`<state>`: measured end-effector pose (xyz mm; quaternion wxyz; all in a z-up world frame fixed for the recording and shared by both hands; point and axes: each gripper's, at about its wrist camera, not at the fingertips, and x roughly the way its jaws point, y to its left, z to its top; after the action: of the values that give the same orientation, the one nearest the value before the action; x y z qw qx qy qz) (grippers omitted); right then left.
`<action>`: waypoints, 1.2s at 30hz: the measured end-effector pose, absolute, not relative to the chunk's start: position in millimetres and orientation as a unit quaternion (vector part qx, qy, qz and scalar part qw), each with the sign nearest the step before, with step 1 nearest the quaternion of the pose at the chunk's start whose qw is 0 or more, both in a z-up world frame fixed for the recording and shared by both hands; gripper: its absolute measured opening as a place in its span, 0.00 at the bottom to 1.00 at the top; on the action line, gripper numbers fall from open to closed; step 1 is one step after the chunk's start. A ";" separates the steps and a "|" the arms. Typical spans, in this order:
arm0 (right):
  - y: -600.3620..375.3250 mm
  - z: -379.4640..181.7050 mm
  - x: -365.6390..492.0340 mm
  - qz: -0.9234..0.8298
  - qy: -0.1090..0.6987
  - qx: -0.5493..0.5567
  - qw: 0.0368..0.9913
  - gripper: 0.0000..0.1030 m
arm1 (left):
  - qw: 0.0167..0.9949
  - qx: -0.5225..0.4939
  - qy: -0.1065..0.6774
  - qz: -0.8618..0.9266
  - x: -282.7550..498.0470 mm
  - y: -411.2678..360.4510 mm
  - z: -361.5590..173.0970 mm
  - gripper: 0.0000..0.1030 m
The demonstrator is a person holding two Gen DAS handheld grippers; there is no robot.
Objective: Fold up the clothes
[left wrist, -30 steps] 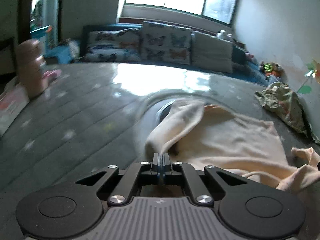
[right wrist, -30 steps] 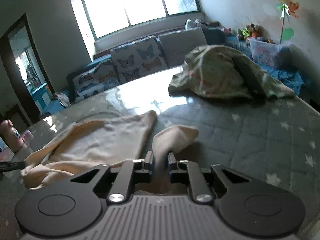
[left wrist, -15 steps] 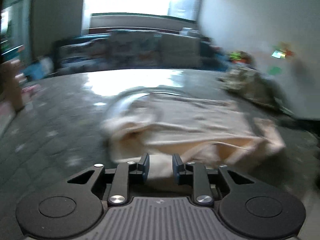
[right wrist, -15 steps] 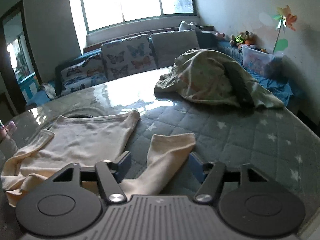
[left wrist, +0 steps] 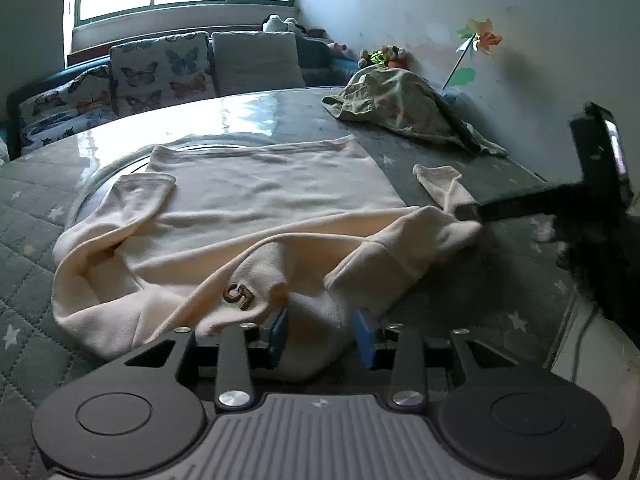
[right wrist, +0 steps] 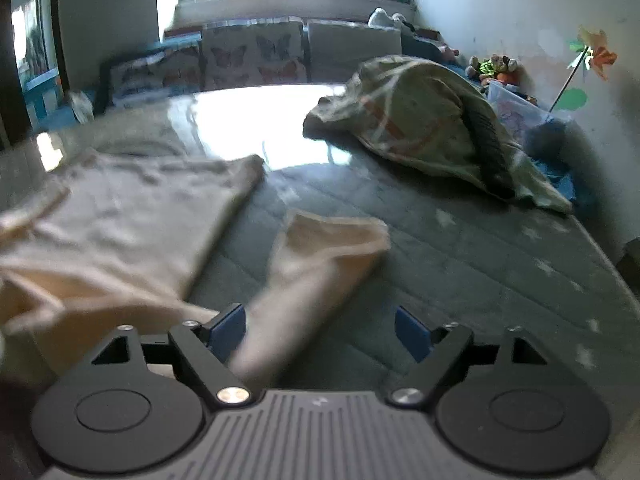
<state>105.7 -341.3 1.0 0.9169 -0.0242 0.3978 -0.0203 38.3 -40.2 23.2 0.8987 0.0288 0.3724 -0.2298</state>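
A cream long-sleeved top (left wrist: pixel 256 200) lies spread on the grey star-quilted bed (left wrist: pixel 24 216), body flat, collar end bunched toward me with a brown "5" mark (left wrist: pixel 239 295). My left gripper (left wrist: pixel 322 334) is open, its jaws either side of a cream fold at the near edge. The right gripper's body shows at the right in the left wrist view (left wrist: pixel 592 184), by the right sleeve (left wrist: pixel 440 184). In the right wrist view my right gripper (right wrist: pixel 320 330) is wide open, with the sleeve (right wrist: pixel 320 256) lying loose between its jaws and the top's body (right wrist: pixel 120 216) to the left.
A crumpled green patterned garment (right wrist: pixel 424 120) lies at the far right of the bed. Butterfly-print cushions (left wrist: pixel 160 68) line the far edge under a bright window. A wall with a paper pinwheel (left wrist: pixel 478 38) and toys runs along the right.
Both grippers have opened and let go of the sleeves. The left gripper has swung round to the collar end of the top. The right sleeve now lies loose on the bed.
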 end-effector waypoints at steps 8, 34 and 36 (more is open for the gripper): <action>-345.9 20.3 77.9 -0.020 0.391 -0.058 0.918 0.87 | 0.892 0.014 0.377 -0.249 44.7 -48.4 15.9 0.37; -268.4 7.1 59.8 0.145 0.430 -0.148 0.879 0.86 | 0.865 0.017 0.393 -0.312 22.0 -40.3 17.9 0.37; -273.7 13.0 52.9 0.149 0.427 -0.145 0.880 0.86 | 0.865 0.015 0.388 -0.317 19.6 -36.1 25.2 0.38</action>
<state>52.9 -273.7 13.0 0.8802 -0.1445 0.4269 0.1489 19.6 -36.1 25.2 0.8652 0.0154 0.3885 -0.3166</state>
